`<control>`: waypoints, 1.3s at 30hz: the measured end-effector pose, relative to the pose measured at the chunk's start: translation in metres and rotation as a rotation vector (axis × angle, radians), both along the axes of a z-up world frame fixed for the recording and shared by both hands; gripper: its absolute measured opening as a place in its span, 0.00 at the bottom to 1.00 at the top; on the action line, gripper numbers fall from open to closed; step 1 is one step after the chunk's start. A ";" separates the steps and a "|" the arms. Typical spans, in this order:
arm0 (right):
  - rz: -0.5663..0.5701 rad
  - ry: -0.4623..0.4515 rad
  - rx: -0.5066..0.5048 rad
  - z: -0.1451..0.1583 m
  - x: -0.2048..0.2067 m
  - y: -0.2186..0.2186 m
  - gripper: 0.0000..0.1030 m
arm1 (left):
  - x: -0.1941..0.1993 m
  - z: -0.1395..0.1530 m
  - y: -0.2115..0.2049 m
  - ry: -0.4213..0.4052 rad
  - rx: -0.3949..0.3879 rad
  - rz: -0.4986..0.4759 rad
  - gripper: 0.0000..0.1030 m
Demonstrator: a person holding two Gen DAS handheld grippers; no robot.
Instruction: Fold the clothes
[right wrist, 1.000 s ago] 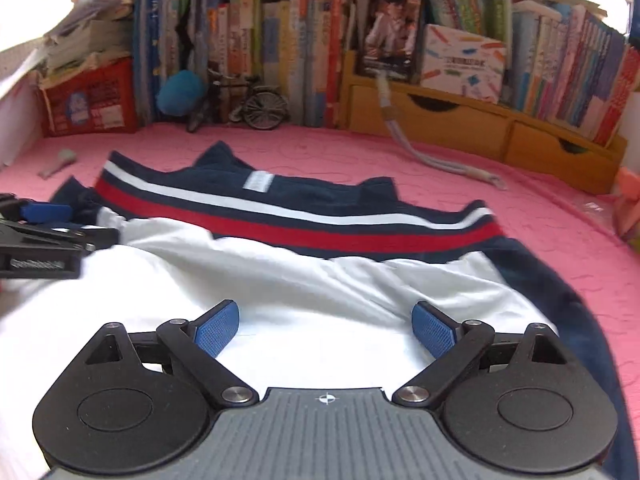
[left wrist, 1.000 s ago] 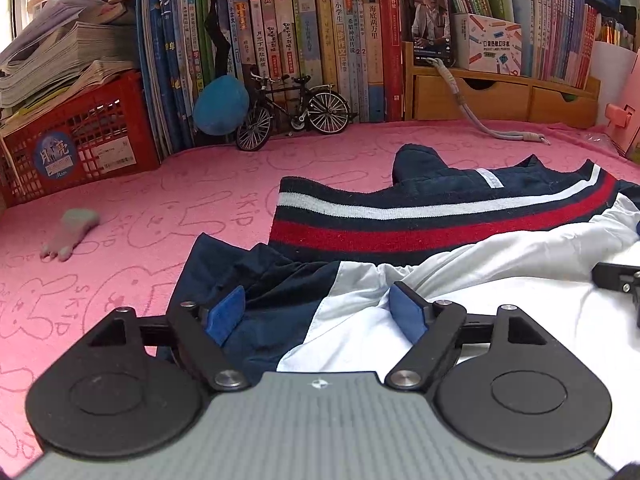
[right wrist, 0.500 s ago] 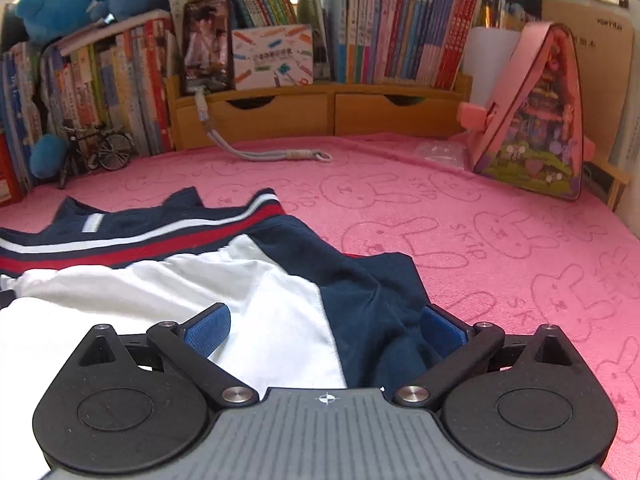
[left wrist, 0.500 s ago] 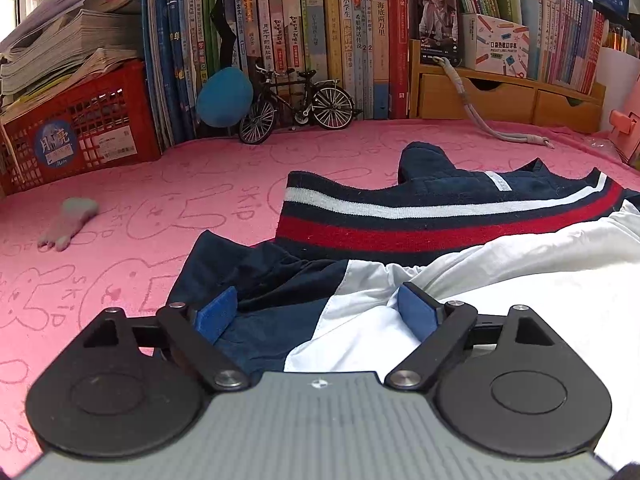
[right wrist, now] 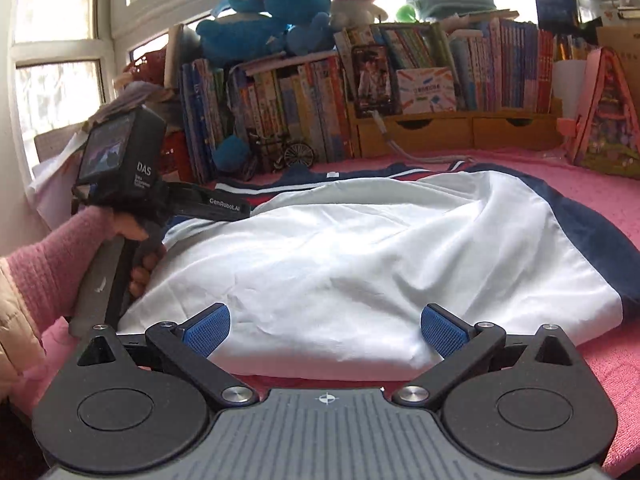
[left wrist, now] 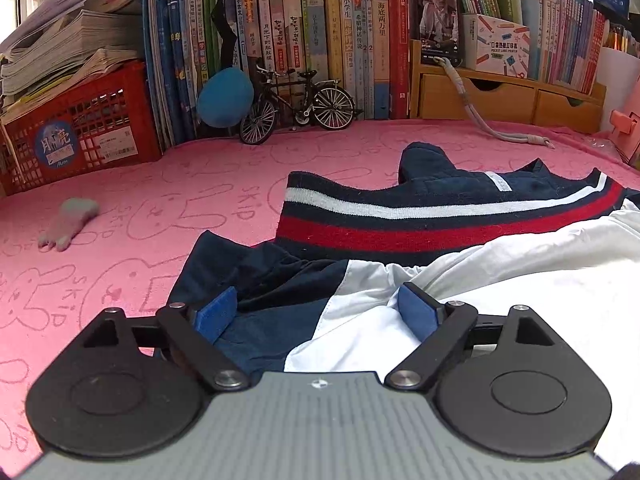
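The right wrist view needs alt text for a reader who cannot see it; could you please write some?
An open right gripper hovers at the near edge of a white and navy garment spread on a pink cloth. At left, a hand in a pink sleeve holds the left gripper's handle beside the garment. Books and plush toys line the back.

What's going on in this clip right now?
A person is folding a navy, white and red jacket spread on a pink mat, holding a two-finger gripper in each hand. The left gripper is open, low over the seam where a navy sleeve meets the white body. The right gripper is also open, at the near edge of the white panel. Neither has pinched fabric yet. From the right wrist view, the person's left hand grips its handle beside the jacket.
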State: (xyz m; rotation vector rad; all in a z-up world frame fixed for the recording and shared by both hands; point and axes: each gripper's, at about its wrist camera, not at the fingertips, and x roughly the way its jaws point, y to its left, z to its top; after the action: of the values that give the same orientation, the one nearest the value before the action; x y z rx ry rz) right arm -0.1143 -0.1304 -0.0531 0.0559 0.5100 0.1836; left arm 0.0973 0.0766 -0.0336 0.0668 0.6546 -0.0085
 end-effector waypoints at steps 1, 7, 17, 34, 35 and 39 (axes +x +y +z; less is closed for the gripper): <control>0.007 -0.012 -0.016 0.001 -0.001 0.004 0.97 | 0.000 0.000 0.000 0.000 0.000 0.000 0.87; 0.033 0.001 -0.047 -0.002 0.000 0.025 0.85 | 0.000 0.000 0.000 -0.001 0.001 -0.001 0.87; -0.012 -0.065 0.030 -0.002 -0.004 0.020 0.49 | -0.001 0.000 0.000 -0.002 -0.001 0.001 0.87; -0.133 -0.027 -0.081 -0.015 -0.022 0.045 0.31 | 0.000 0.001 0.002 -0.006 0.002 0.001 0.87; -0.132 -0.033 -0.090 -0.016 -0.023 0.046 0.31 | -0.003 0.003 0.002 -0.017 -0.007 0.003 0.86; -0.127 -0.078 -0.132 -0.022 -0.027 0.050 0.31 | -0.022 0.018 -0.003 -0.043 -0.047 -0.018 0.65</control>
State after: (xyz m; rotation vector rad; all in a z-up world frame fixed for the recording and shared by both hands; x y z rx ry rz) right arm -0.1417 -0.0800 -0.0751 -0.0476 0.4382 0.0272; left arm 0.0749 0.0739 -0.0157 0.0275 0.6109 -0.0394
